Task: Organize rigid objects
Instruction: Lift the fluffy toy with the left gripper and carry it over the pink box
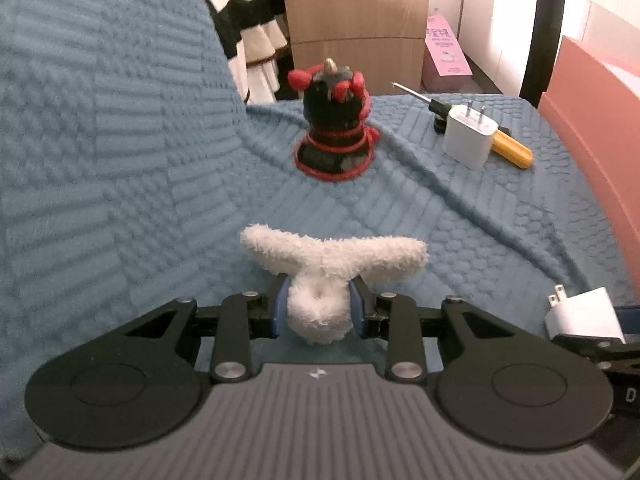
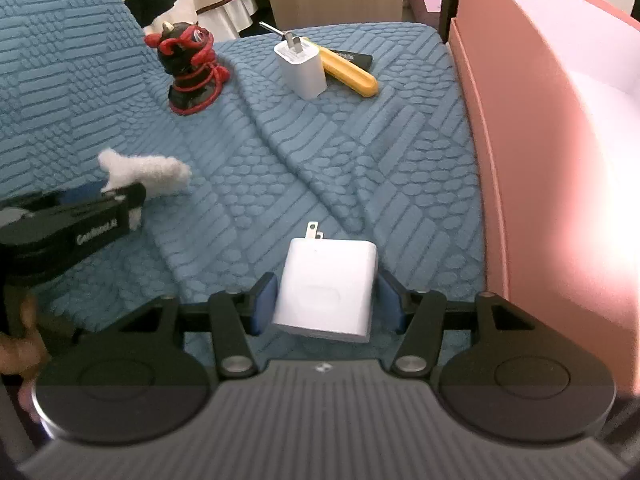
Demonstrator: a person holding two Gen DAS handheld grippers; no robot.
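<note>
While the left gripper (image 1: 320, 308) pinched a fluffy white plush toy (image 1: 332, 268) between its blue pads (image 1: 281, 308), the right gripper (image 2: 326, 298) held a large white charger (image 2: 326, 290) across its body, prongs pointing away from the camera. Both grippers sat low over the blue textured bedspread (image 2: 360, 152), the left one near and to the left of the right. Farther along the bedspread stood a black-and-red figurine (image 1: 334, 124), upright on its round base. To its right lay a second, smaller white charger (image 1: 470, 136), prongs tilted upward, resting against a yellow-handled screwdriver (image 1: 512, 148) whose metal shaft pointed toward the far edge. A flat black object (image 2: 354, 58) lay just behind the screwdriver in the right wrist view; what it was could not be made out. A pink box (image 2: 540, 140) stood along the right edge of the bedspread, its wall rising beside the right gripper. Beyond the bed stood a wooden cabinet (image 1: 356, 20).
</note>
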